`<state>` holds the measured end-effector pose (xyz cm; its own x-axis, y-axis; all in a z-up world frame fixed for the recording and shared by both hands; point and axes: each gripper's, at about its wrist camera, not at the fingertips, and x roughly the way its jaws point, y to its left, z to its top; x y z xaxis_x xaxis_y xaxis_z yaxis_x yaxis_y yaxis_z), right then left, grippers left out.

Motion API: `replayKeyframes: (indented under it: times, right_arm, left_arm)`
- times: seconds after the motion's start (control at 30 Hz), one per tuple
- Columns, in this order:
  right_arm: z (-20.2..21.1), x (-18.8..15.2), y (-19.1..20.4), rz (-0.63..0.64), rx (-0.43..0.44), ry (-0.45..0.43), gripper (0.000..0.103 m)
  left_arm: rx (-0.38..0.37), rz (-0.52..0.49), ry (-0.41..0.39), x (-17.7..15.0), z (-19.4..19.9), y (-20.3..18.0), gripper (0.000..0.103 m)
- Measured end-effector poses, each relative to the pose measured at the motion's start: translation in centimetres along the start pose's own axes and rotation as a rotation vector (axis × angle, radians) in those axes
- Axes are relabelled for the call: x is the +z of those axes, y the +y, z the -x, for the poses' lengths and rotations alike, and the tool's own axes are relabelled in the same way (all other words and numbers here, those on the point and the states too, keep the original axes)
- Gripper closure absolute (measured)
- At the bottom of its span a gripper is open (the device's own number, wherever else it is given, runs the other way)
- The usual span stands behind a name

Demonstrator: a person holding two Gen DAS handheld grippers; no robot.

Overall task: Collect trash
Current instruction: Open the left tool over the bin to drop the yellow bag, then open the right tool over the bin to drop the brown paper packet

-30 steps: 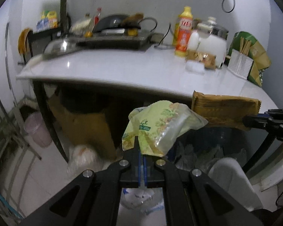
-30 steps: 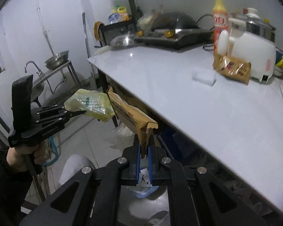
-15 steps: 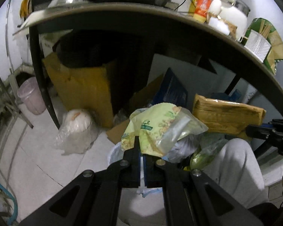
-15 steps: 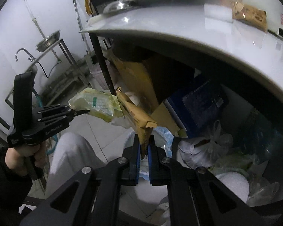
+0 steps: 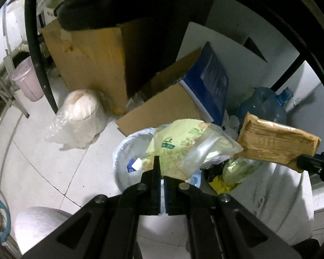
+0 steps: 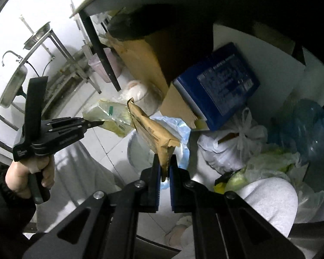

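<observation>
Under the table

Pale tiled floor (image 5: 54, 172) with thin dark joints, white wall (image 5: 231, 32) behind. The dark underside of the table (image 5: 270, 4) arches overhead on a black leg (image 5: 35, 49). Brown cardboard (image 5: 92, 60) leans against the wall. In the right wrist view, a metal sink stand (image 6: 13, 86) with a tap stands further off

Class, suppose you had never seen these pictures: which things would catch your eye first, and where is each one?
First, the yellow-green packet pinched in the left tongs, hanging over the lined bin on the floor. Beside it, to its right, the brown wrapper clamped in the right tongs, also above the bin. Behind them, a blue box leans among cardboard under the table.
</observation>
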<state>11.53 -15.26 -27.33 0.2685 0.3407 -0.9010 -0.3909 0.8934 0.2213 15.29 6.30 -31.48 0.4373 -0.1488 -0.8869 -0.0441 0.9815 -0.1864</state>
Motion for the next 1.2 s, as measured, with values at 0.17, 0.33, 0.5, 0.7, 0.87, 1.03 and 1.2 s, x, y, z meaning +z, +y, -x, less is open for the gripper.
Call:
replayKeyframes:
  times: [0.17, 0.33, 0.5, 0.7, 0.87, 1.03, 1.2]
  right_arm:
    - [-1.6, -0.2, -1.2, -0.015, -0.002, 0.043, 0.097]
    - [-2.9, -0.1, -1.9, -0.028, -0.01, 0.067, 0.097]
    - [-4.4, 0.2, -2.0, -0.031, -0.001, 0.096, 0.097]
    - [-6.0, 0.7, -1.0, -0.004, 0.005, 0.128, 0.097]
    - [-7.8, 1.6, 0.1, 0.012, 0.008, 0.147, 0.097]
    - [-9.8, 2.5, 1.2, -0.003, 0.01, 0.174, 0.097]
    - [-12.3, 2.6, 2.0, -0.019, 0.002, 0.233, 0.097]
  left_arm:
    - [0.003, 0.022, 0.052, -0.1, -2.2, 0.6, 0.101]
    - [0.006, 0.056, 0.096, -0.7, -4.2, 1.4, 0.059]
    - [-0.002, 0.079, 0.116, -1.3, -4.8, 2.1, 0.052]
    - [0.002, 0.145, 0.088, -1.5, -3.7, 3.8, 0.052]
    - [0.026, 0.17, 0.039, -1.2, -2.1, 5.3, 0.052]
    - [0.046, 0.19, 0.006, -1.2, -1.1, 7.3, 0.052]
    - [0.033, 0.229, 0.011, -1.8, -1.0, 9.1, 0.052]
